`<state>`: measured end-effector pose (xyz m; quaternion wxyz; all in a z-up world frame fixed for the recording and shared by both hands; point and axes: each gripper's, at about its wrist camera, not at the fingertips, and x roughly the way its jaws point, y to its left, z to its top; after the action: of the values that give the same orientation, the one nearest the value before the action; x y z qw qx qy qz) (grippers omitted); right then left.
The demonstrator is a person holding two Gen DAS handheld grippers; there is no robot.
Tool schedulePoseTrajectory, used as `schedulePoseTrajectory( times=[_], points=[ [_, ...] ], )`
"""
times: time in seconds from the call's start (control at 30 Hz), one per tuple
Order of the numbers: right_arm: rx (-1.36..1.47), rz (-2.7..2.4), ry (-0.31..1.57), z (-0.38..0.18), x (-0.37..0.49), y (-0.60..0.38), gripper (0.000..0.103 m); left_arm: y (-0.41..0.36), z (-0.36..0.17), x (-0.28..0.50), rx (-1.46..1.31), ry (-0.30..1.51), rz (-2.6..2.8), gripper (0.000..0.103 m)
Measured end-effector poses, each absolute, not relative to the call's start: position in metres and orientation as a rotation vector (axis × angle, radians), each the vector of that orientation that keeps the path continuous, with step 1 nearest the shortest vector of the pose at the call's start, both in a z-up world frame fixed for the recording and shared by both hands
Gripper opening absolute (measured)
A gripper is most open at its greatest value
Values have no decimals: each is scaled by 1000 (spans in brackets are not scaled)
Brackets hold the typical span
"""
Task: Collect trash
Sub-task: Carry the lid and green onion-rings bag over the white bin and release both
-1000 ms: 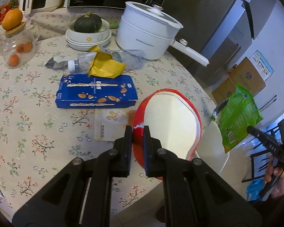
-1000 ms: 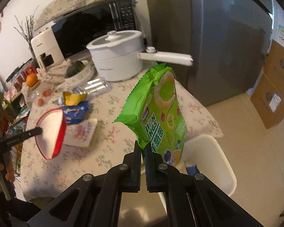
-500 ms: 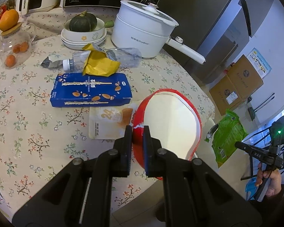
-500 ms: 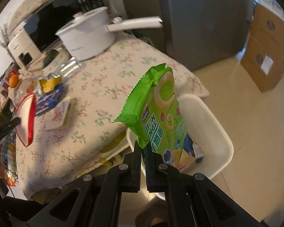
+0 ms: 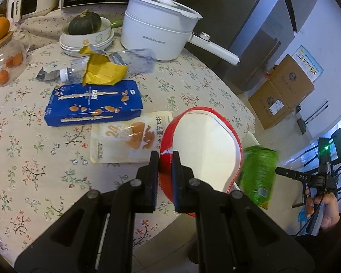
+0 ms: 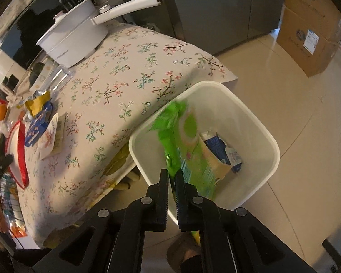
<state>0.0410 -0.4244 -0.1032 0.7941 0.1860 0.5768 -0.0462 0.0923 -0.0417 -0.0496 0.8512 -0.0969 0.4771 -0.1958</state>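
Note:
My left gripper [image 5: 165,157] is shut on the rim of a red paper bowl [image 5: 206,150] with a white inside, held tilted over the near edge of the floral table [image 5: 34,150]. My right gripper [image 6: 172,174] points down over a white bin [image 6: 236,113] beside the table. Its jaws are opening, and a narrow gap shows between them. A green snack bag [image 6: 181,141], blurred, slides from them into the bin, its lower edge still in the gap. The left wrist view shows the bag [image 5: 259,173] just right of the bowl.
On the table lie a blue box [image 5: 93,102], a white pouch [image 5: 125,141], a yellow wrapper [image 5: 102,70] and a crushed bottle [image 5: 134,59]. A white pot [image 5: 159,31] stands behind. A torn blue carton [image 6: 222,152] lies in the bin. Cardboard boxes [image 5: 282,93] stand on the floor.
My right gripper has sunk and tipped down over the bin. Its jaws have parted and the green bag is slipping out of them. The left gripper has shifted slightly, still gripping the red bowl.

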Motion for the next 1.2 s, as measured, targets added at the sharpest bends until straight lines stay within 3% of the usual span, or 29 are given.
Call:
schedulePoseTrajectory(
  times=[0.13, 0.17, 0.57, 0.83, 1.17, 1.2],
  points=[
    [429, -125, 1215, -97, 39, -430, 56, -50, -50, 91, -195, 1010, -430, 12],
    [430, -129, 1208, -94, 39, -432, 58, -54, -49, 90, -183, 1007, -438, 12],
    [398, -171, 1106, -68, 29, -450, 64, -175, -47, 79, -29, 991, -578, 12],
    [407, -239, 1095, -67, 15, -480, 68, -266, -89, 88, 32, 1054, -637, 12],
    [399, -270, 1074, -64, 7, -495, 69, -297, -110, 89, 35, 1066, -661, 12],
    [398, -270, 1070, -64, 6, -495, 69, -297, -111, 89, 31, 1074, -661, 18]
  ],
)
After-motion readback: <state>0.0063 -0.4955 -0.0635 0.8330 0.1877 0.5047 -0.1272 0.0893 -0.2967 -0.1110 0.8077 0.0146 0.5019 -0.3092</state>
